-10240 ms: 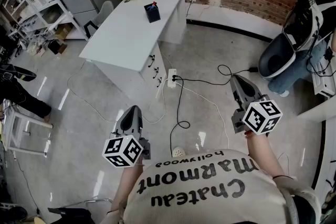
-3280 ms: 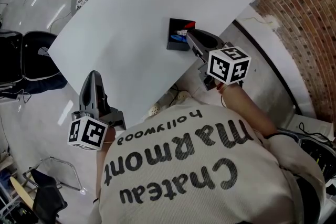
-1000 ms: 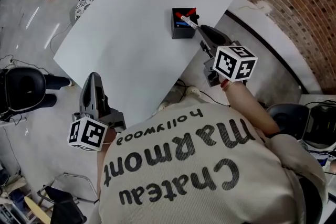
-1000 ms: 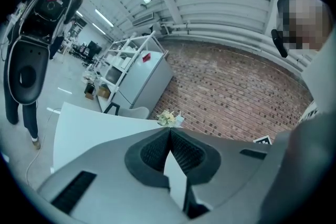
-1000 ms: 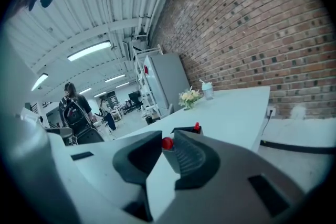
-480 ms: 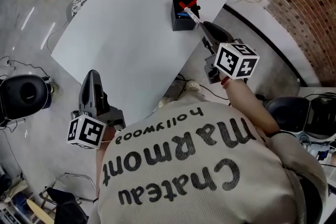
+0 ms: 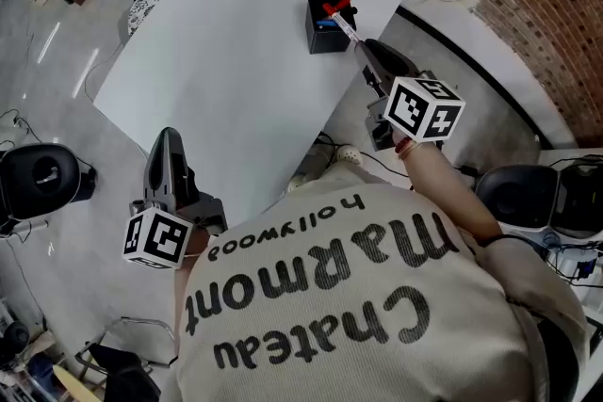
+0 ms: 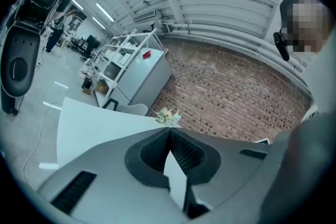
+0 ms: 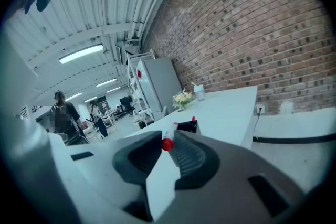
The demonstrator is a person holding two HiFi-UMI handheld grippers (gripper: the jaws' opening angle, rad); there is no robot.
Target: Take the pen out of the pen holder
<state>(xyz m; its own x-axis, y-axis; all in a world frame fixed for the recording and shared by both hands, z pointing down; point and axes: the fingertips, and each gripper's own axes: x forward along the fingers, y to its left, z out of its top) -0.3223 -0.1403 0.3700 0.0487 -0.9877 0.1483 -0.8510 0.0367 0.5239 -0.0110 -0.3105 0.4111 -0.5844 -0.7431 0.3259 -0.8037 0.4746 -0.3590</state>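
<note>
Apparently the pen (image 7: 348, 30) is most of the way out. It is a white barrel clamped between the jaws of the right gripper (image 7: 364, 49), and it slants up and left from them toward the pen holder (image 7: 323, 24). The right gripper view shows its red end sitting between the pads. Its far tip ends just beside the black holder, and I cannot tell whether that tip has cleared the rim. A second pen with a red top (image 7: 336, 8) stands in the holder, with something blue beside it. My judgement is that the grasp and most of the lift are done. What remains is to draw the pen fully clear and carry it off.

The holder sits in the upper middle of the frame, near the right-hand edge of the white table (image 7: 226, 71), so the gripper reaches it from over that edge. Left of the holder the tabletop is bare. To the right lies open floor, then the brick wall (image 7: 528, 5) in the upper right corner.

The left gripper (image 7: 167, 142), in the lower left, hangs off the table's near edge, well apart from the holder, with its jaws together on nothing. A chair (image 7: 151, 3) stands at the table's far left side.
</note>
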